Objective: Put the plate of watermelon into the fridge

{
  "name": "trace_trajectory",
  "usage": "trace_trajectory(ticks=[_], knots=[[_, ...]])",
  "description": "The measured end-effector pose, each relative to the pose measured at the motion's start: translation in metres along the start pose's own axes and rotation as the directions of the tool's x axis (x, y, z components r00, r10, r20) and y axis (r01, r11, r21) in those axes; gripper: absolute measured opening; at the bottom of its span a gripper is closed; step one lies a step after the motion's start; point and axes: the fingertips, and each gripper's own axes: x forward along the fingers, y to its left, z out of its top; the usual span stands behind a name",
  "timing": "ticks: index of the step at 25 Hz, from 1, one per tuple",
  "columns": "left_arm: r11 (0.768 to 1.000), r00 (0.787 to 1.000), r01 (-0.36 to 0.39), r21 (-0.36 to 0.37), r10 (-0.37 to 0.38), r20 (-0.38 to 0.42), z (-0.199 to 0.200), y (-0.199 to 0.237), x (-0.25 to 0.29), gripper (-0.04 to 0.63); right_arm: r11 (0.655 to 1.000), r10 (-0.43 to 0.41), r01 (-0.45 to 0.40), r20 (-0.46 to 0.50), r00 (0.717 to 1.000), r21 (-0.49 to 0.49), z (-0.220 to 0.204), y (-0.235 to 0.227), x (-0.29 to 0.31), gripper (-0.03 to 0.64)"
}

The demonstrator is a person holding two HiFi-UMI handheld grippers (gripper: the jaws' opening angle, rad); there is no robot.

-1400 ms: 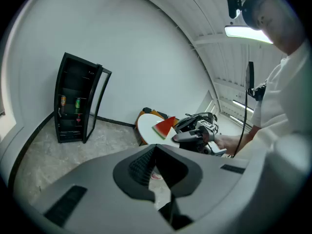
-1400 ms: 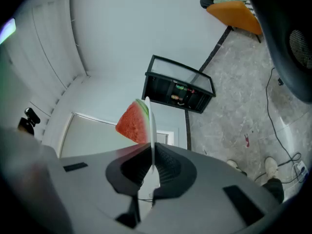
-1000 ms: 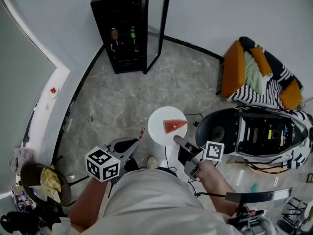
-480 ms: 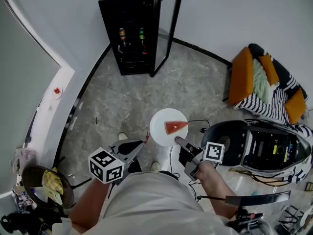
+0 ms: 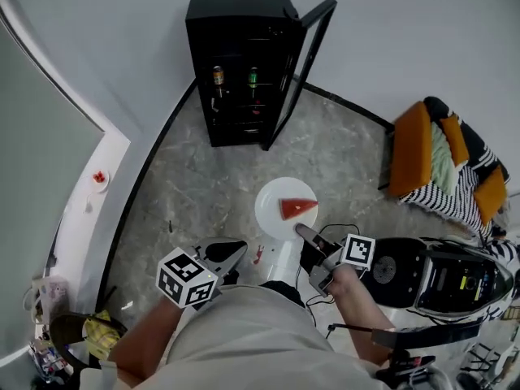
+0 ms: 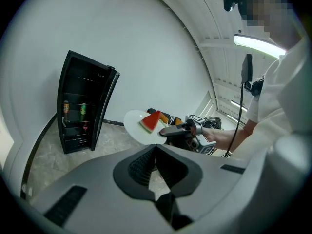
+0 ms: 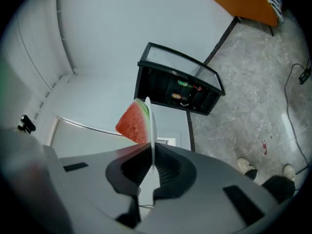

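Note:
A white plate (image 5: 275, 210) carrying a red watermelon wedge (image 5: 297, 208) is held level over the floor. My right gripper (image 5: 305, 235) is shut on the plate's near rim. In the right gripper view the plate (image 7: 151, 130) shows edge-on between the jaws (image 7: 152, 155), with the wedge (image 7: 134, 123) on its left face. The black fridge (image 5: 240, 63) stands ahead against the wall with its glass door (image 5: 305, 63) swung open and bottles (image 5: 218, 77) on a shelf. My left gripper (image 5: 234, 249) hangs shut and empty, left of the plate (image 6: 139, 126) and lower.
An orange chair (image 5: 414, 149) with striped cloth stands at the right. A black machine (image 5: 439, 279) sits close at my right, with a cable (image 5: 337, 227) on the stone floor. A white ledge (image 5: 89, 210) with a small dish (image 5: 99, 177) runs along the left.
The fridge has come closer and lower in the head view as the person walks toward it. The plate stays in the right gripper, and the black machine has slid further right.

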Motion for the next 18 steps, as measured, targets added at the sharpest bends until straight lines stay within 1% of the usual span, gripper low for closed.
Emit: trace_trajectory(ticks=[4,7,11,18], knots=[[1.000,1.000,0.014,0.004,-0.014,-0.020,0.021,0.053,-0.021,0.012,1.000,-0.020,0.020,0.013,1.000,-0.003,0.027,0.003,0.068,0.021],[1.000,1.000,0.002,-0.021,-0.002,-0.005,0.036,0.085,-0.029,0.012,1.000,-0.024,0.024,0.000,1.000,-0.006,0.049,0.006,0.115,0.023],[0.998,0.999,-0.028,-0.055,0.030,0.027,0.067,0.129,-0.022,0.012,0.999,-0.036,0.036,-0.027,0.999,-0.005,0.091,0.004,0.173,0.023],[0.993,0.994,-0.100,-0.067,0.102,0.029,0.132,0.215,-0.001,0.012,0.999,-0.054,0.053,-0.077,0.996,-0.010,0.178,-0.017,0.274,0.021]])
